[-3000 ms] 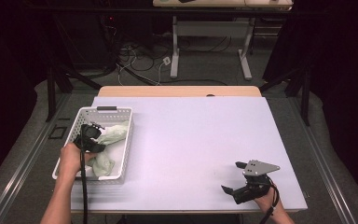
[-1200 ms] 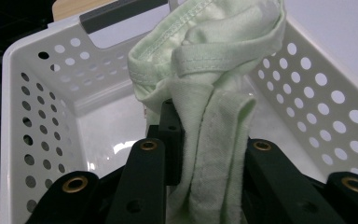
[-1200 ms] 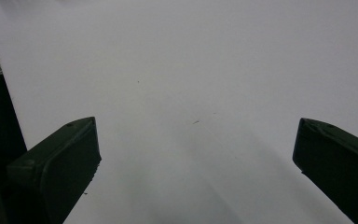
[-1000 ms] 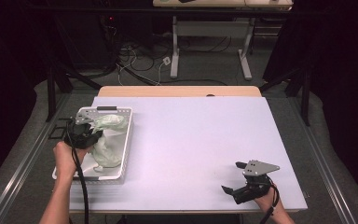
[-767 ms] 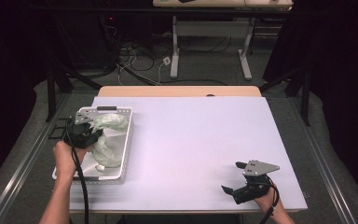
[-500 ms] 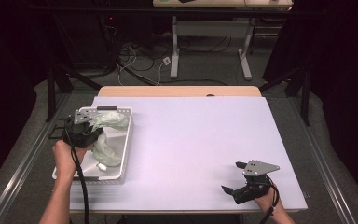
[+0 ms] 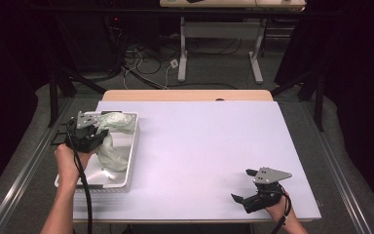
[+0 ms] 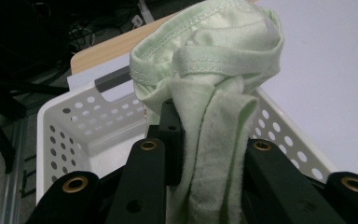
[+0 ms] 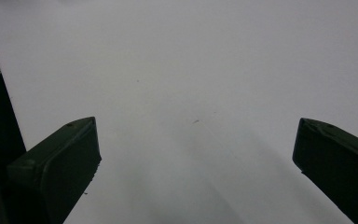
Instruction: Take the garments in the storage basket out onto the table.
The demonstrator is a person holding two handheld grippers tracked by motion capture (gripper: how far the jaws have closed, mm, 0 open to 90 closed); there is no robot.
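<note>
Left gripper (image 7: 90, 134) clamped tight on a pale green crumpled cloth garment (image 8: 205, 88), lifted above the white perforated plastic basket (image 7: 126, 168) at the table's left edge, fabric trailing down into it. Right gripper (image 9: 196, 154) spread wide, holding nothing, low over the bare white tabletop (image 7: 204, 146) near the front right corner. Beyond: dark room, grey floor, tangled cables, white desk legs.
</note>
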